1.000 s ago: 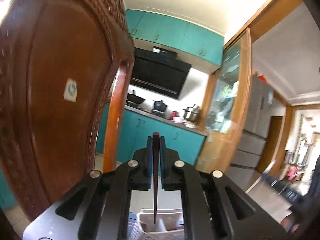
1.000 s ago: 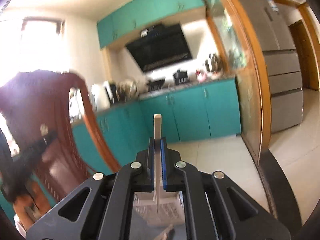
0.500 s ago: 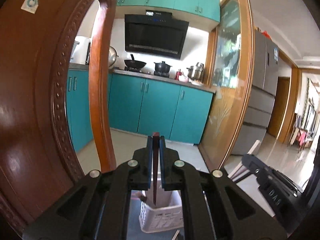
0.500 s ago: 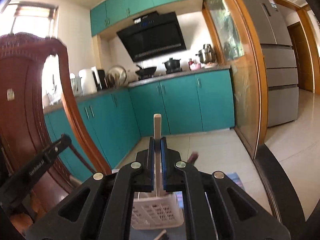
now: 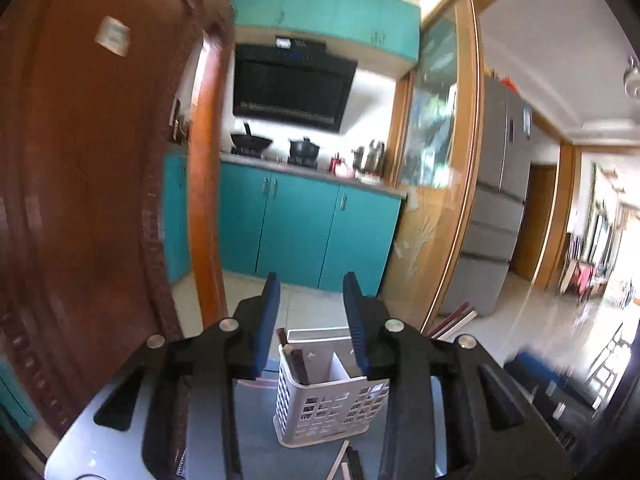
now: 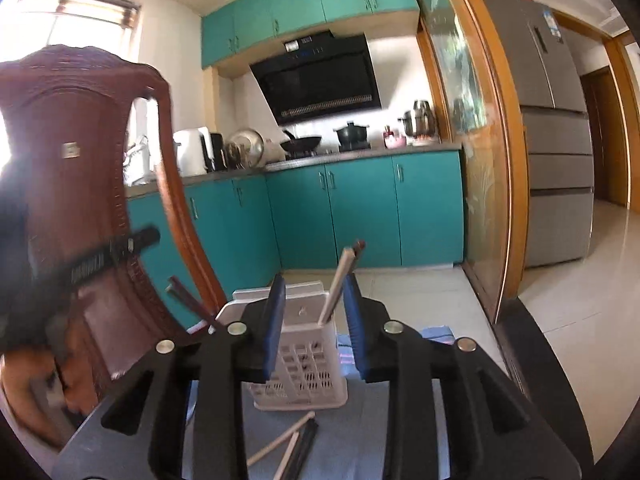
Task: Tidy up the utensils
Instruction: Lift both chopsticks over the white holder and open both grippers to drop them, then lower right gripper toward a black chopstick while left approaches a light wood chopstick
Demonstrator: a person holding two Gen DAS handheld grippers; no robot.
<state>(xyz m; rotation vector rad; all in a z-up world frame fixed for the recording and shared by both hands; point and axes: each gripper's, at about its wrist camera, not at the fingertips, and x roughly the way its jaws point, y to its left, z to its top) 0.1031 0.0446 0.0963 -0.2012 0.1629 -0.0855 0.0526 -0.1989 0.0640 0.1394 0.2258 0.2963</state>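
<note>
Right wrist: white basket [image 6: 304, 376] holds pale chopstick [image 6: 340, 284] (dark ones [image 6: 188, 300] too); both grippers' jaws gape empty.

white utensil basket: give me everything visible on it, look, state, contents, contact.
The white utensil basket looks like plastic, with a grid of rectangular holes in its lower walls and a solid upper band. It stands upright on the blue-grey table. An inner divider splits it into compartments. Dark chopsticks lean in the left one; a light chopstick with a dark one leans out to the right. Both grippers are open and clear of it. More chopsticks lie loose in front.
</note>
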